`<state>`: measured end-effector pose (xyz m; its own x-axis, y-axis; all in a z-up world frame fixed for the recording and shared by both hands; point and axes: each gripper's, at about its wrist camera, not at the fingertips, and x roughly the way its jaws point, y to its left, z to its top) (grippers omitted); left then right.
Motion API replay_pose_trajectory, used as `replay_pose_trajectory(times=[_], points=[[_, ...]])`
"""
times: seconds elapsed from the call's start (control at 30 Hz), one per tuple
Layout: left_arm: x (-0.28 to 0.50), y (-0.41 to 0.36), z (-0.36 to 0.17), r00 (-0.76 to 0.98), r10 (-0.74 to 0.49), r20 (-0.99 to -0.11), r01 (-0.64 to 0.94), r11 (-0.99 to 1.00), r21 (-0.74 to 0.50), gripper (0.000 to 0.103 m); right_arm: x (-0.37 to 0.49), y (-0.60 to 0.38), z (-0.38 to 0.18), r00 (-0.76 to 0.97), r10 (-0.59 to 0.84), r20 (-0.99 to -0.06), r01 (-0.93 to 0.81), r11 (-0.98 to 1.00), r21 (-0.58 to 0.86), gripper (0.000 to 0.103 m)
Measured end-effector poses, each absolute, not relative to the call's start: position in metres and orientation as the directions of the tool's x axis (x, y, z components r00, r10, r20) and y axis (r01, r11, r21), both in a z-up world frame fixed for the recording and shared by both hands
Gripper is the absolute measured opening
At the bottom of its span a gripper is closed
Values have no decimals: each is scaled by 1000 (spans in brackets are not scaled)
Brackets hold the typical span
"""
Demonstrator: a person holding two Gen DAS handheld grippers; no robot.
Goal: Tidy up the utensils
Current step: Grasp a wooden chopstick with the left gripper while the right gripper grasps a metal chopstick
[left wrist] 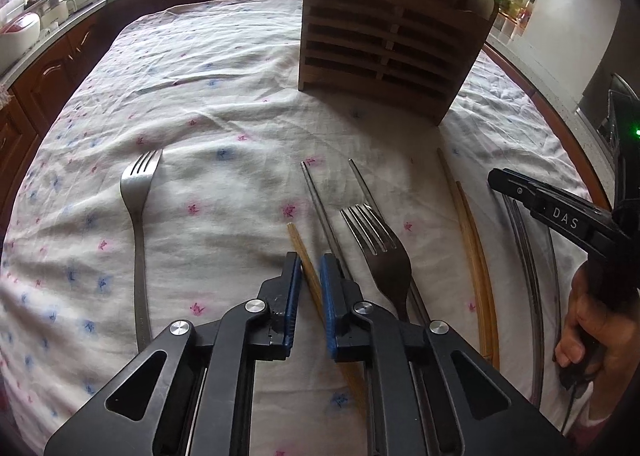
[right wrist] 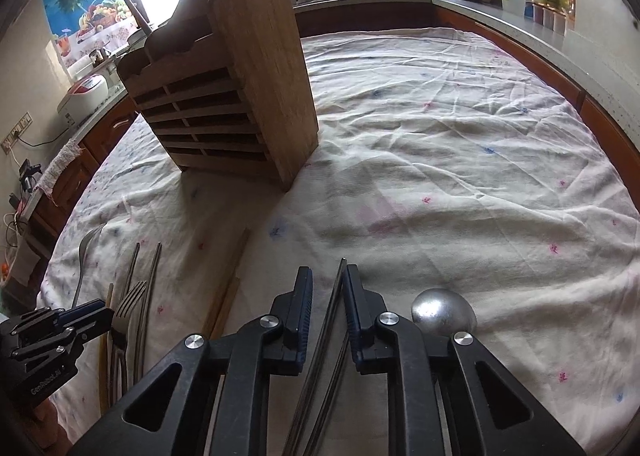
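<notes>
We have both grippers low over the cloth-covered desk (left wrist: 224, 67), with the wooden utensil holder (left wrist: 384, 43) standing well ahead of us. Our left gripper (left wrist: 310, 276) straddles a single wooden chopstick (left wrist: 300, 246); the jaws are narrowly apart, the blue pads on either side of the stick, and we cannot tell whether they touch it yet. The chopstick's long axis runs almost straight ahead along the fingers, so the jaws stand across it, which looks right for a pinch. Just to its right lie a metal chopstick (left wrist: 320, 199) and a fork (left wrist: 380, 252), close enough that a wider opening might catch them. A second fork (left wrist: 138, 191) lies well to the left, and a wooden pair (left wrist: 472, 240) to the right. Our right gripper (right wrist: 328, 292) hangs over a pair of dark metal chopsticks (right wrist: 338, 288), also lying lengthwise between jaws that are slightly apart; we judge them not clamped, though one pad seems to be against the metal. A spoon bowl (right wrist: 442, 310) sits just right of that gripper. The left hand is nearer the wooden chopstick, so we judge that grasp to be the step in hand.
</notes>
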<state>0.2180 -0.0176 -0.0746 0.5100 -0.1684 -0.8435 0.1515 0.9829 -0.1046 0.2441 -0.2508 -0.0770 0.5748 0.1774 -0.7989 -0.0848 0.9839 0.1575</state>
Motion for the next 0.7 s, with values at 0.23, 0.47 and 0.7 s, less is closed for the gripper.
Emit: replay_pose_trajectory(times=[0.23,0.47,0.7], points=[[218,-18,-74,513,-184,-839,172,979,-109,5,245,-258,-78,576,193,-794,-71,980,187,7],[218,-18,-74,485,-178,-856,188,977,-97,6,249,-258,-76,555,196,-809,-64,979,193,7],[216,-21,-75,496,-179,-849,208,975,-84,6,247,-247,-78,565,145,-812,-84,989,118,9]])
